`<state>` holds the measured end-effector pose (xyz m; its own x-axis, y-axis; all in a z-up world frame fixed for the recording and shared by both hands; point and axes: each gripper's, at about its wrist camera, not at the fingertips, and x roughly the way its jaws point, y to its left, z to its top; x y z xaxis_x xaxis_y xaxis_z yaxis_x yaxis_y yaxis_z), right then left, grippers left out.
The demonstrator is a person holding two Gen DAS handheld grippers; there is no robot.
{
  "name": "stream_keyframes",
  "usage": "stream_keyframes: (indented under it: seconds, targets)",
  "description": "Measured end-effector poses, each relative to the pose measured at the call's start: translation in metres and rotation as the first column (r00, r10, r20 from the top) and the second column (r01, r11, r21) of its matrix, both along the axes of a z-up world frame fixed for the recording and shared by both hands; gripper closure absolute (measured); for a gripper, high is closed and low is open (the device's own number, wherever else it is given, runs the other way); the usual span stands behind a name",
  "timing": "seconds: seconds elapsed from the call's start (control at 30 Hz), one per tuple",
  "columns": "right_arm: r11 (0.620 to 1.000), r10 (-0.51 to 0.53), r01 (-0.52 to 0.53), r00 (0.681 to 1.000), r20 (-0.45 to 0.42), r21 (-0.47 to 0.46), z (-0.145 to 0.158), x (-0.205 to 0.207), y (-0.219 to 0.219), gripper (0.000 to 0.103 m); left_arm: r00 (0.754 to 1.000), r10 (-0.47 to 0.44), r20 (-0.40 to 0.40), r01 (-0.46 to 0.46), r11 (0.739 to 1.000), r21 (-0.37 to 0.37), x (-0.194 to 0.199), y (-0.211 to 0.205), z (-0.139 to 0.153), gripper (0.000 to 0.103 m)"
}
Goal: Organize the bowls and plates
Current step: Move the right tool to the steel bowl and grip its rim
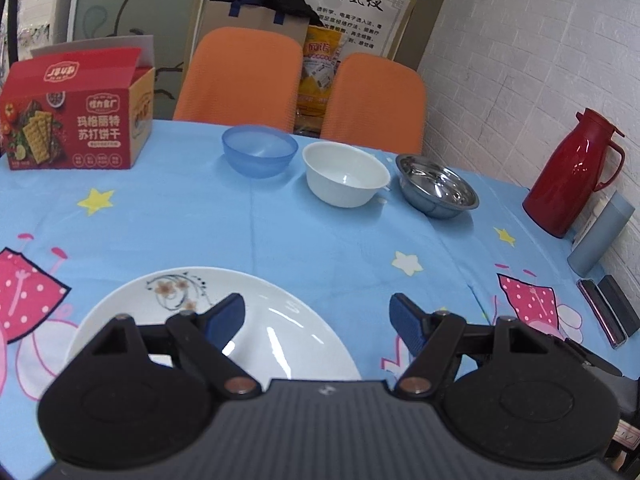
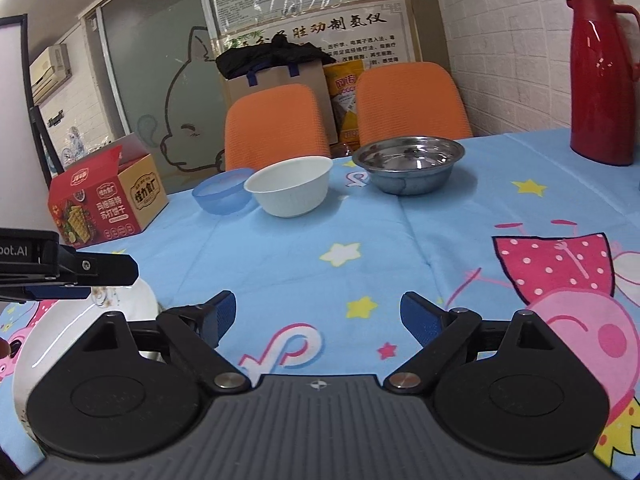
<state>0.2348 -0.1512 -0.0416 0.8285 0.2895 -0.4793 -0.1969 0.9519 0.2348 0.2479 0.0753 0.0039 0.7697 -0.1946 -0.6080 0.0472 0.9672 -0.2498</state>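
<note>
Nearest in the left wrist view, the left tongs (image 1: 316, 320) hang released over the blue cartoon-printed cloth of the surface (image 1: 320, 240), nothing between the blue pads. One pad overlaps the white plate (image 1: 276, 320) in the picture, whether it touches cannot be told; the plate, with a floral sprig near its rim, lies flat at the near edge of the surface.

In the right wrist view the right tongs (image 2: 316, 318) are likewise released and empty, above bare cloth with stars and a pink cartoon pig. The same plate shows at the lower left there, partly hidden behind the tool (the left tool's black arm reaches in over it from the picture's left edge).

Farther back, three bowls stand upright in a row along the far side: a translucent blue bowl (image 1: 260, 156), a white bowl (image 1: 346, 178) just beside it, and a steel bowl (image 1: 438, 186) next in line, each apart from the plate.

At the far left corner sits an opened red cracker box (image 1: 76, 120). On the right, near the white brick wall, stand a red thermos jug (image 1: 572, 176) and a grey container (image 1: 600, 236). Behind the surface are two orange chairs (image 1: 240, 76), with a brown paper bag (image 1: 256, 16) behind them.
</note>
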Motion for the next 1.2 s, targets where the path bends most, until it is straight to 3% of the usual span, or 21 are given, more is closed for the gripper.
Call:
stream_keyframes:
  seconds: [0.33,0.47,0.57,0.7,0.83,0.97,1.03,1.2]
  targets:
    - [0.993,-0.044,0.05,0.997,-0.063,0.11,-0.015,0.019,-0.049,0.0,0.997,-0.059,-0.056,0.062,0.996,0.06,0.036,-0.047,-0.006,0.03]
    - [0.987,-0.046,0.04,0.998,0.036,0.157,0.025,0.049,-0.07,0.0,0.995,-0.076,-0.07,0.081,0.995,0.063,0.051,-0.06,-0.004,0.03]
    - [0.992,-0.08,0.067,0.988,0.131,0.103,0.06,0.091,-0.077,0.0,0.994,-0.083,-0.069,0.086,0.995,0.043,0.065,-0.066,0.002,0.03]
    - [0.995,-0.096,0.092,0.989,0.114,0.043,0.078,0.174,-0.079,0.0,0.992,-0.108,-0.065,0.109,0.994,0.008,0.089,-0.075,0.015,0.03]
    - [0.995,-0.095,0.096,0.992,0.077,-0.009,0.067,0.231,-0.075,0.0,0.987,-0.134,-0.092,0.131,0.991,-0.04,0.115,-0.079,0.02,0.03]
    - [0.993,-0.116,0.116,0.993,-0.011,0.007,0.034,0.243,-0.085,0.0,0.984,-0.159,-0.077,0.157,0.987,-0.033,0.146,-0.085,0.025,0.03]
    - [0.985,-0.175,0.175,0.984,-0.035,-0.002,0.02,0.239,-0.093,0.0,0.986,-0.158,-0.054,0.155,0.987,-0.046,0.165,-0.089,0.025,0.03]
    - [0.98,-0.2,0.2,0.977,-0.078,-0.005,0.008,0.237,-0.106,0.0,0.983,-0.168,-0.069,0.152,0.969,-0.197,0.216,-0.1,0.013,0.03]
